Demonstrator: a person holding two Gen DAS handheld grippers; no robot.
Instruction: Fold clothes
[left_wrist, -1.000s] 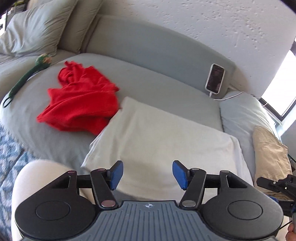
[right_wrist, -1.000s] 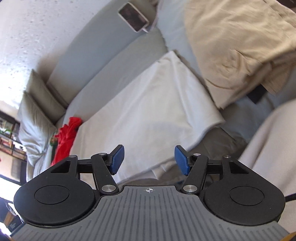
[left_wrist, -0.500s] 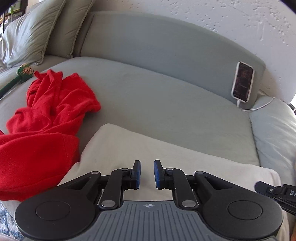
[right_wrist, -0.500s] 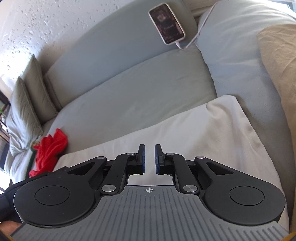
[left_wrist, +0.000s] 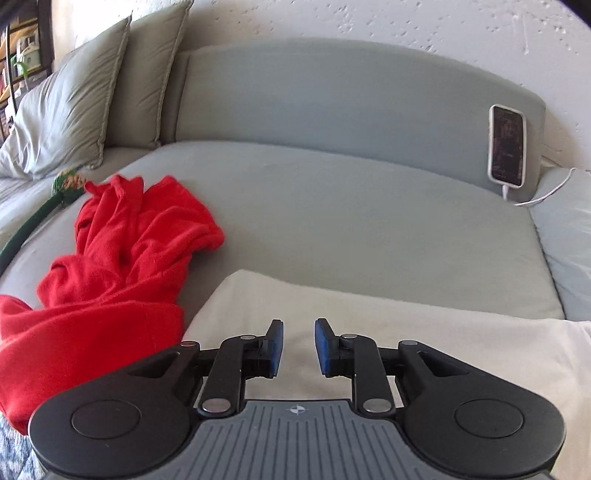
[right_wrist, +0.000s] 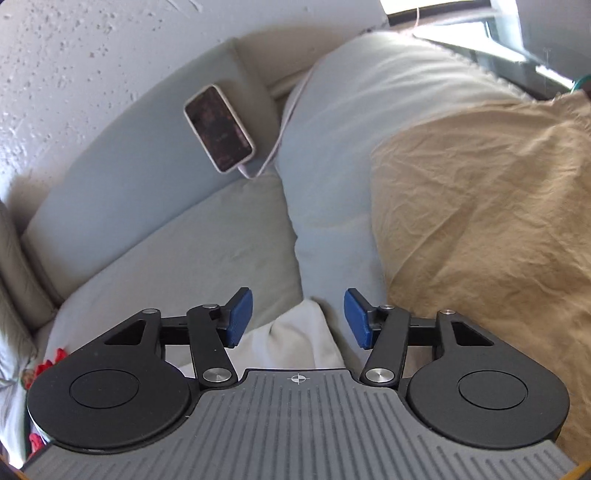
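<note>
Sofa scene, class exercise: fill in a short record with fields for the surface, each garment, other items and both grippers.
surface: grey sofa
white garment: folded flat, under both grippers
red garment: crumpled, left of the white one
tan fabric: wrinkled, at right
phone: leaning on backrest, cable attached
left gripper: jaws opening, nothing between
right gripper: jaws opening, nothing gripped

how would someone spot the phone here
Find the grey sofa and follow its backrest toward the white pillow. The phone leans upright against it, the only dark, glossy thing there, in a white case with a white cable plugged in.
</note>
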